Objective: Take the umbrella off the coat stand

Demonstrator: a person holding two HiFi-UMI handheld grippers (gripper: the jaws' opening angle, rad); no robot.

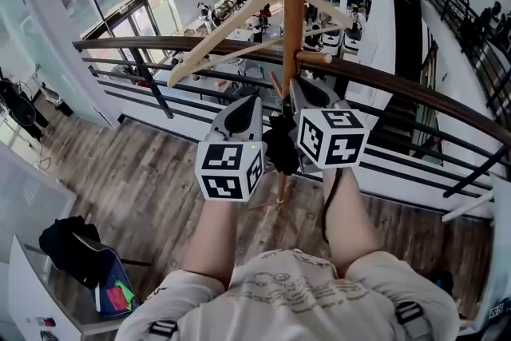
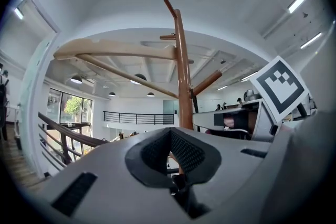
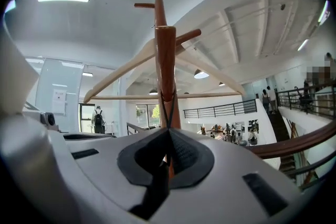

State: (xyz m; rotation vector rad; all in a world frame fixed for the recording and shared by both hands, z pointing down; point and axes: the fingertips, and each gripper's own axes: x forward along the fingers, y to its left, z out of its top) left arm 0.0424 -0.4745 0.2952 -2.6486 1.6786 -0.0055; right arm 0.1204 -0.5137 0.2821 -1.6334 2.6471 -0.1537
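Note:
The brown coat stand [image 1: 292, 4] rises straight ahead, with a pale wooden hanger [image 1: 231, 24] on its pegs. The black umbrella [image 1: 281, 144] hangs as a dark bundle between my two grippers, close to the pole. In the right gripper view a thin black strap [image 3: 169, 107] runs from the pole [image 3: 165, 60] down into my right gripper [image 3: 168, 131], which is shut on it. My left gripper [image 2: 171, 132] sits just left of the pole [image 2: 182, 76] with its jaws together. A small dark bit shows at their seam; I cannot tell whether it is pinched.
A dark curved handrail [image 1: 415, 96] crosses behind the stand, with an open hall far below. The hanger [image 2: 115, 50] spreads wide above both grippers. A black bag on a chair [image 1: 72, 247] stands at the lower left. People stand on the walkway at the upper right.

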